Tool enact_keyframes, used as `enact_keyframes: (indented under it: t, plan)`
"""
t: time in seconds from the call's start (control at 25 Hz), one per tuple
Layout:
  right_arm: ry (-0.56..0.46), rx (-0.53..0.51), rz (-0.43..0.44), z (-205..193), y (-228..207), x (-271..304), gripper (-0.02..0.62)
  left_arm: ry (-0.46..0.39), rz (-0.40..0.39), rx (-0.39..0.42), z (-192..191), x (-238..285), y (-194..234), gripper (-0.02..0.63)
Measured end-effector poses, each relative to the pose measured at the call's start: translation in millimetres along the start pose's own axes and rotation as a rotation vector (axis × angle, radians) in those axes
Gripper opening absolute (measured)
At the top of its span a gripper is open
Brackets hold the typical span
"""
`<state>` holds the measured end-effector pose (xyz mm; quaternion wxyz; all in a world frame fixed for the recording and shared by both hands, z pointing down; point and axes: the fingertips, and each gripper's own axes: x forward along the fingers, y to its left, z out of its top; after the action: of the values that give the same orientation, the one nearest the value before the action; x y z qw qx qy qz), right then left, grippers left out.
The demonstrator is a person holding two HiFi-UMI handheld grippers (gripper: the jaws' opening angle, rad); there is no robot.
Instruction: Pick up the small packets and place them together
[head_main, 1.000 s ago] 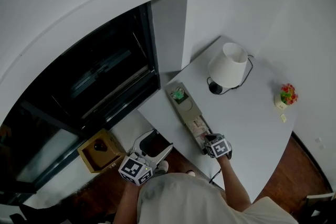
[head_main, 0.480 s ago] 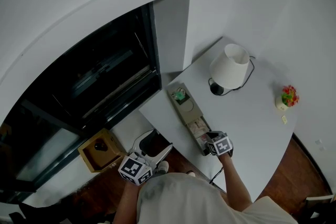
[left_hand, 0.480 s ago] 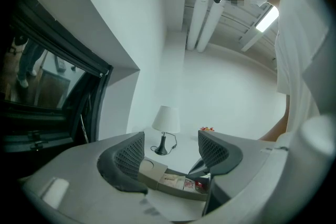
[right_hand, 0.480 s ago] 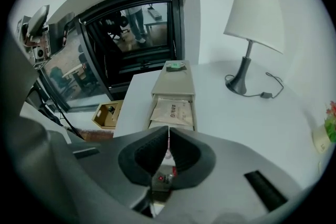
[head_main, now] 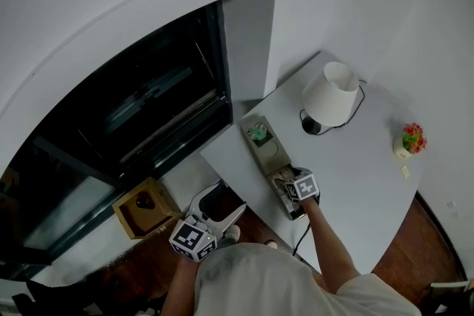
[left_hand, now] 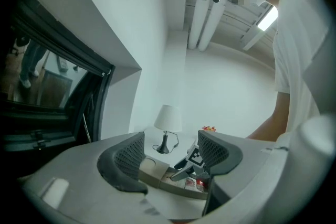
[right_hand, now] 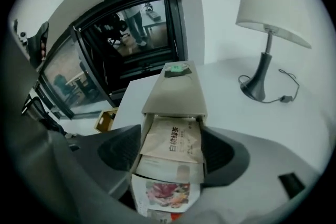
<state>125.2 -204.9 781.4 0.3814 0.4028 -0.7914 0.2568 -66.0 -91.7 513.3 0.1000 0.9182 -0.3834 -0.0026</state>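
A long beige tray [right_hand: 176, 93] lies on the white table, and in its open end several small packets overlap: a brown one [right_hand: 173, 147], a white one [right_hand: 168, 169] and a flowered one [right_hand: 167, 194]. My right gripper [right_hand: 170, 155] points steeply down over them and has just been opening. Its jaws now stand wide on either side of the packets without pressing them. From the head view it sits over the tray's near end [head_main: 290, 183]. My left gripper [left_hand: 170, 157] is held level below the table's edge, open and empty, and shows at the lower left [head_main: 222, 218].
A white lamp [head_main: 331, 94] with a black cord stands behind the tray. A small flower pot [head_main: 409, 138] is at the table's far right. A green object [right_hand: 177, 68] rests on the tray's lidded end. A wooden box [head_main: 144, 207] sits on the floor by the dark window [head_main: 133, 115].
My right gripper has slid along the tray toward its lidded end. The left gripper has stayed where it was.
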Motion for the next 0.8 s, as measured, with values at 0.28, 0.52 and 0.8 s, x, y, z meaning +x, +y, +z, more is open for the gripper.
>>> enact_keyframes:
  t: [0.28, 0.52, 0.8]
  plan:
    - [0.071, -0.013, -0.021, -4.5, 0.4, 19.2, 0.305, 0.003, 0.038, -0.015, -4.7, -9.7, 7.5, 0.314]
    - [0.131, -0.083, -0.047, -6.6, 5.3, 37.7, 0.262, -0.001, 0.064, -0.025, -4.4, -14.2, 15.7, 0.314]
    - [0.198, -0.033, -0.071, -12.9, -1.6, 36.6, 0.205, -0.004, 0.068, -0.023, -3.3, -13.3, 17.6, 0.314]
